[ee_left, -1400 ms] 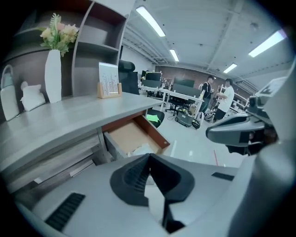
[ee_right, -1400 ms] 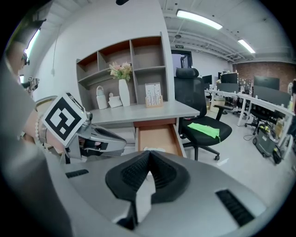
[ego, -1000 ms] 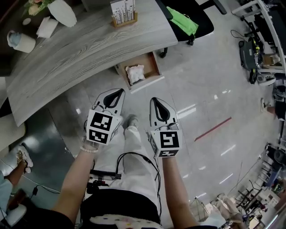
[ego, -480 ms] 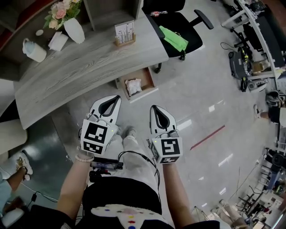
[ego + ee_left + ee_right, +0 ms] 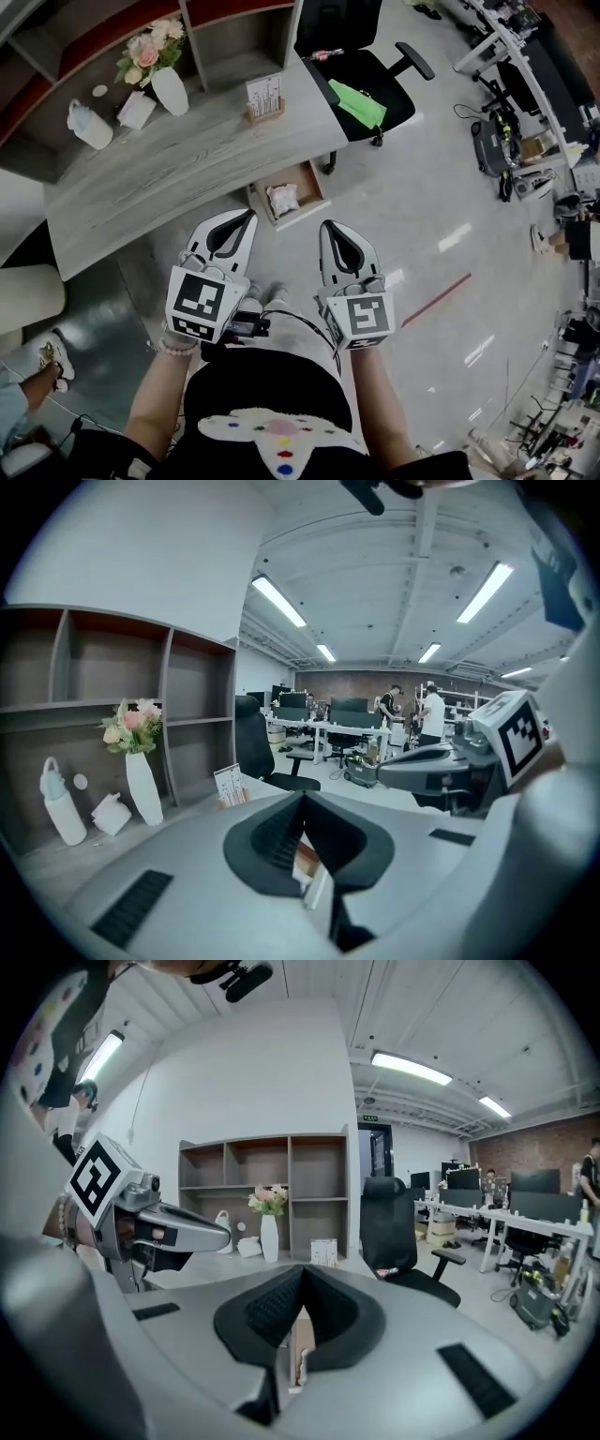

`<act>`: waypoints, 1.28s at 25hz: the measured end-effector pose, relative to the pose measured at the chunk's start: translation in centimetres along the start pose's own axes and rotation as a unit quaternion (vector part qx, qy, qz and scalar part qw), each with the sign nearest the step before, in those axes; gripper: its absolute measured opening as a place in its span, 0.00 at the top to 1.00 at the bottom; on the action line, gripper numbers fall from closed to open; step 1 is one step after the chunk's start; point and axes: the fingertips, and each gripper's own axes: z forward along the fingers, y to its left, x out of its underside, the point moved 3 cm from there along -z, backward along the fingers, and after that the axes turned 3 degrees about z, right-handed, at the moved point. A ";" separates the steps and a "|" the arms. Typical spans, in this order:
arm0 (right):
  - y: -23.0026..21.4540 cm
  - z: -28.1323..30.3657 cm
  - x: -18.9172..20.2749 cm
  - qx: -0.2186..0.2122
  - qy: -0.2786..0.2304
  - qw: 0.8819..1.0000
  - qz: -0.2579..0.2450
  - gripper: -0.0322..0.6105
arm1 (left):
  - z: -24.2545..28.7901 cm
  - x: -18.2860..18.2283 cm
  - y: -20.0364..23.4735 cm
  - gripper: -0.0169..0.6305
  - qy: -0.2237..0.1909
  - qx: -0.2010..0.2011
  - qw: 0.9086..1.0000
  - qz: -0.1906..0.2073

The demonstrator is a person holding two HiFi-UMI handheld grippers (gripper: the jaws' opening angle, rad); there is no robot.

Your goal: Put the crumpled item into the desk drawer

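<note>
The white crumpled item (image 5: 281, 199) lies inside the open wooden desk drawer (image 5: 307, 177), which juts out from under the grey desk (image 5: 187, 159) in the head view. Both grippers hang side by side well above the floor, short of the drawer. The left gripper (image 5: 247, 217) is shut with nothing in it, its jaws meeting at the tips (image 5: 302, 797). The right gripper (image 5: 327, 228) is also shut and empty (image 5: 301, 1272). A strip of the drawer (image 5: 300, 1342) shows through the gap below the right gripper's pads.
On the desk stand a vase of flowers (image 5: 169, 86), a white jug (image 5: 89, 125), a white box (image 5: 136, 110) and a card holder (image 5: 265, 97). A black office chair (image 5: 361, 89) with a green cloth stands right of the desk. Shelves line the wall behind.
Both grippers and the head view have risen away from the floor, so desk and drawer look smaller and farther. The crumpled item has stayed in the drawer. Both grippers stayed shut.
</note>
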 end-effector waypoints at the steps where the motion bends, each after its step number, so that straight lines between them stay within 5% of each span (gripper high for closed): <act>1: 0.1 -0.2 -0.5 0.000 -0.004 1.000 0.000 0.95 | -0.3 -0.4 -0.1 0.95 -0.003 0.001 1.000 0.002; 12: 1.2 -2.8 -3.2 -0.007 -0.024 1.000 -0.012 0.95 | -3.2 -2.6 -1.3 0.95 -0.037 0.003 0.999 0.016; 32: 2.0 -2.6 -3.0 -0.016 0.004 1.000 -0.017 0.95 | -4.2 -1.1 -0.6 0.95 -0.021 -0.001 1.000 0.006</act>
